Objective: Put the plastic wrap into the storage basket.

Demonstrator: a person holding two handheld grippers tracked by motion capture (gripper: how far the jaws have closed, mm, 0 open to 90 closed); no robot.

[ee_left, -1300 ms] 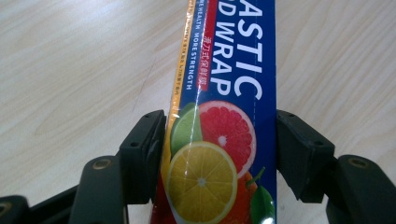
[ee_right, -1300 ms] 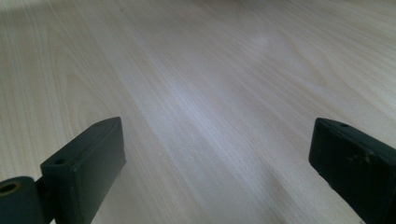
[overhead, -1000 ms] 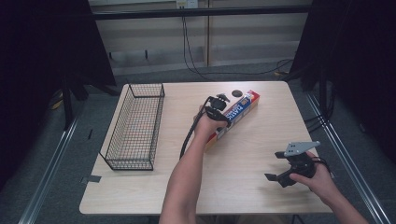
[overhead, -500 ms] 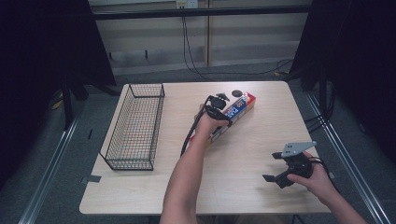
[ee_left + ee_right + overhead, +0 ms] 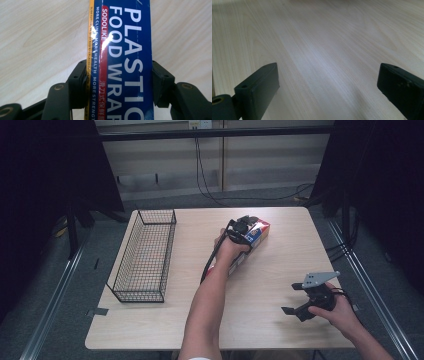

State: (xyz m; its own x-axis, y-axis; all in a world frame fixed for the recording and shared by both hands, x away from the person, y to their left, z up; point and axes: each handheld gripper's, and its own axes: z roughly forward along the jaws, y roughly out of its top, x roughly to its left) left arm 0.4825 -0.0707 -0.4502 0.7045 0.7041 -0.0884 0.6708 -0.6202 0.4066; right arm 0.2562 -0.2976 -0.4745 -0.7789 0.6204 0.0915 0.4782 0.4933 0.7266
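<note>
Pale wooden table carrying black wire basket at left edge. Left gripper clamping long blue plastic-wrap box, lying far-centre. Right gripper hovering near right edge, jaws gaping wide.

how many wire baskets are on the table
1. The black wire basket stands on the left part of the table, apart from the plastic wrap box that the left claw straddles farther right. None appear hidden.
</note>
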